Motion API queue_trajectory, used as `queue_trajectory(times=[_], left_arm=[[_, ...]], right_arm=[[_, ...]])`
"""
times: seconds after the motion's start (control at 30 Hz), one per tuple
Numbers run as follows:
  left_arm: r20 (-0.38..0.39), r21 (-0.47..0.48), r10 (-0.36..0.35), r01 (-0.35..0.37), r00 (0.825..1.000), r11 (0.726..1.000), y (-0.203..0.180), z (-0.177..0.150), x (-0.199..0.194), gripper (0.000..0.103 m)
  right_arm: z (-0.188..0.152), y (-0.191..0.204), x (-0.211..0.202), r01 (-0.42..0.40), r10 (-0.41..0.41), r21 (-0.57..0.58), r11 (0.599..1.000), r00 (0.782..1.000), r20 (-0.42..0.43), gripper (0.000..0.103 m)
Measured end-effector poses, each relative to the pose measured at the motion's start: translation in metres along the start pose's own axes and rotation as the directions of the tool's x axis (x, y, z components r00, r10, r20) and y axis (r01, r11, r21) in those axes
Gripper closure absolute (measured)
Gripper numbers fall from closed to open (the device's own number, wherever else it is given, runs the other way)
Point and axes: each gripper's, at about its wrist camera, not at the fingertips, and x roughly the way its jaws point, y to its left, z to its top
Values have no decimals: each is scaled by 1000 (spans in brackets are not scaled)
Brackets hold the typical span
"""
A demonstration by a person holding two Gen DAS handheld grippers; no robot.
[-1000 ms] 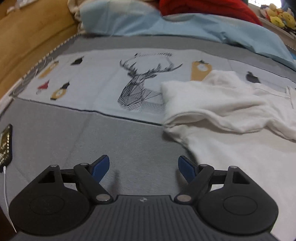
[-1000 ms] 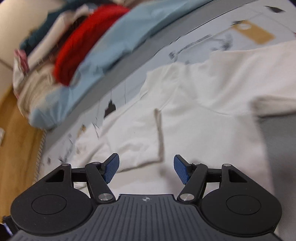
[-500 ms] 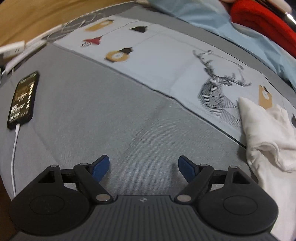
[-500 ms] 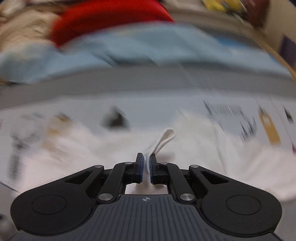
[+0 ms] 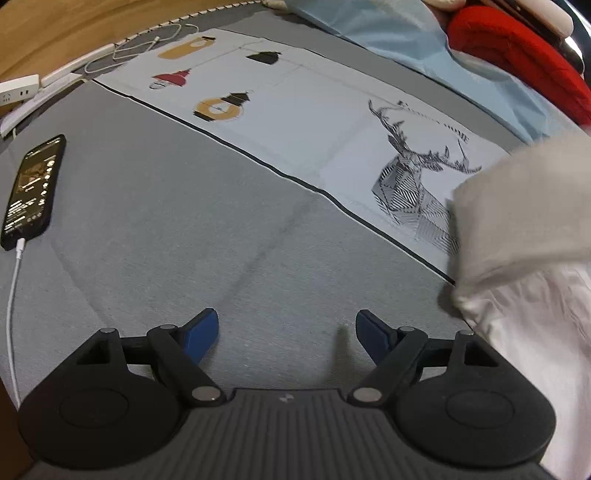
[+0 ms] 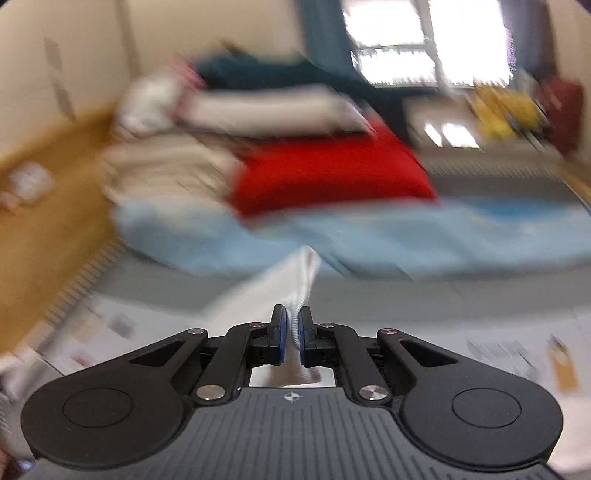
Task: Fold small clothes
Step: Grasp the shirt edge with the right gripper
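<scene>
A white garment (image 5: 524, 280) lies at the right edge of the left wrist view, with a raised, blurred part above the grey bed cover (image 5: 184, 229). My left gripper (image 5: 286, 332) is open and empty, low over the grey cover, left of the garment. My right gripper (image 6: 291, 328) is shut on a ribbed edge of the white garment (image 6: 295, 280), which runs forward and left from the fingers. The right wrist view is blurred by motion.
A phone (image 5: 33, 192) on a white cable lies at the left. A pale printed cloth with a deer drawing (image 5: 410, 184) lies across the bed. Light blue (image 5: 406, 33) and red (image 5: 517, 59) fabrics are piled at the back. A power strip (image 5: 18, 88) sits far left.
My right gripper closed on the garment's edge and lifted it, its view now facing the pile and window. My left gripper swung left, away from the garment, staying open.
</scene>
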Motion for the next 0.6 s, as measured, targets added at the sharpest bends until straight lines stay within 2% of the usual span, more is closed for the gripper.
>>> queue_trajectory(times=[0.07, 0.13, 0.2, 0.27, 0.33, 0.47, 0.6], left_arm=[[-7, 17, 16, -15, 1000, 1000, -9, -2, 3, 17], [-6, 42, 25, -25, 1000, 999, -19, -4, 6, 17], [2, 76, 42, -42, 999, 996, -31, -6, 8, 17], [9, 123, 55, -56, 998, 991, -44, -8, 11, 17], [22, 152, 56, -59, 998, 987, -54, -8, 12, 17], [34, 166, 37, -42, 999, 985, -73, -8, 13, 17], [50, 220, 27, -37, 998, 975, -91, -10, 14, 17]], right_arm=[[-37, -54, 44, 41, -42, -8, 999, 992, -119, 97], [-84, -107, 88, 98, -89, 27, 995, 969, -229, 97], [-123, -144, 119, 167, -144, 58, 984, 948, -282, 97], [-145, -164, 130, 161, -127, 103, 982, 953, -275, 97], [-154, -172, 127, 103, -67, 138, 985, 967, -246, 97], [-143, -180, 109, -30, 49, 123, 992, 986, -157, 97], [-136, -178, 94, -142, 151, 84, 986, 983, -105, 96]])
